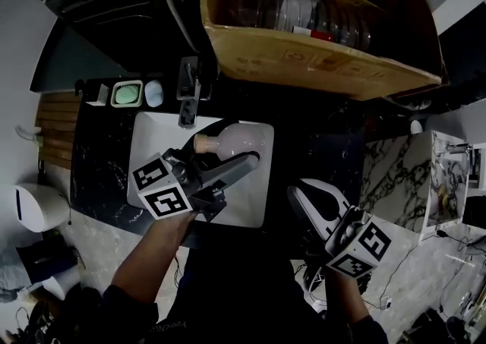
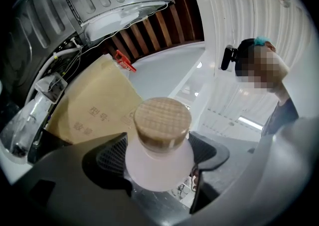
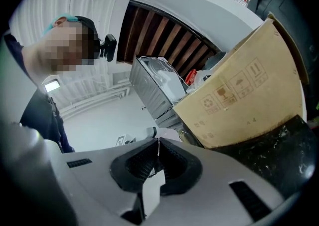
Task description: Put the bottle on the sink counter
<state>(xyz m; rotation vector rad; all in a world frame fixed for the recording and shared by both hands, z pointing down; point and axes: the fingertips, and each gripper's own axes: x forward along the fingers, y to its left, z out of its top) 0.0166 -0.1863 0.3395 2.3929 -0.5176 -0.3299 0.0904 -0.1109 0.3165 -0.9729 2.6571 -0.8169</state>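
**Bottle** (image 1: 234, 141): pale pink and round-bodied, with a cork stopper (image 2: 162, 121). We are holding it on its side over the white sink (image 1: 148, 137), and the stopper is pointing toward the faucet (image 1: 188, 90). We cannot tell whether it is touching the basin. It is not resting on the counter.

**Left hand-held gripper** (image 1: 241, 154): we are clamping it on the bottle. One black ribbed pad is pressing on each side of the body, just below the neck.

**Right hand-held gripper** (image 3: 157, 156): we are carrying it empty with its jaws pressed together. It is hanging to the right of the sink, well apart from the bottle.

**Counter** (image 1: 102, 164): black stone veined with white, running around the sink.

**Box** (image 1: 319, 61): open cardboard, standing behind the sink to the right of the faucet. Clear plastic containers are lying inside it.

**Dish** (image 1: 127, 93): green-lined, sitting on the counter left of the faucet. A white round object (image 1: 154, 93) is sitting just beside it.

**Wooden slats** (image 1: 57, 134): lying at the counter's left end.
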